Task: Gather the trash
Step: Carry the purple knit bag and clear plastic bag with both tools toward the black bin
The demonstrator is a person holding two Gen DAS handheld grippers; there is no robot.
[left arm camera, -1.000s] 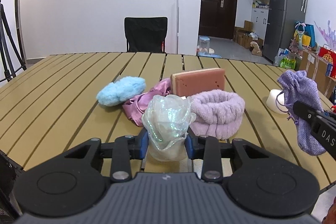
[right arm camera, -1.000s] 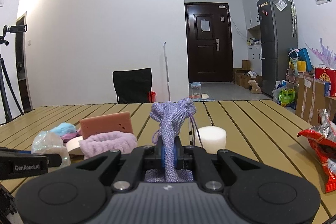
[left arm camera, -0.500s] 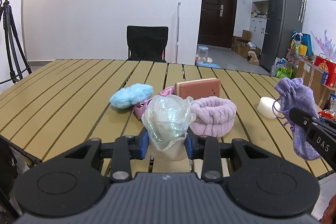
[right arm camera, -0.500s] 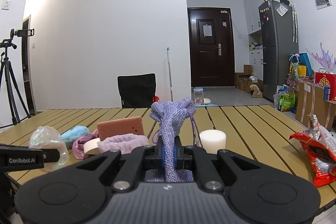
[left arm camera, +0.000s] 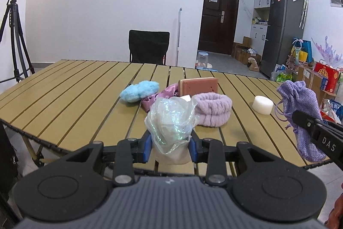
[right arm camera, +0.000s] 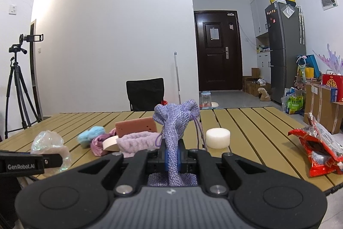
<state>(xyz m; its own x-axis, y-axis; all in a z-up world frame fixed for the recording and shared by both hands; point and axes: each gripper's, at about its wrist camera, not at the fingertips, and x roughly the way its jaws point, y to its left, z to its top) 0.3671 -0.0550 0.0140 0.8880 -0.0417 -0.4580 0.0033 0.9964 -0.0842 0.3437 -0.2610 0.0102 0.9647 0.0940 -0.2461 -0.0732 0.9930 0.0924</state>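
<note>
Iridescent crumpled plastic wrap, clenched in left tongs, off the bench's near edge. Lilac drawstring pouch, pinched tight in right tongs. On bench, 12 o'clock of left tongs: lilac headband, pink sponge, blue puff. White puck at 2 o'clock. Red snack wrapper, 3 o'clock of right tongs.

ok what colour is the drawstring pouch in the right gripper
Lavender purple, a woven fabric; the drawstring pouch shows best in the right wrist view, pinched in the right gripper.
</note>
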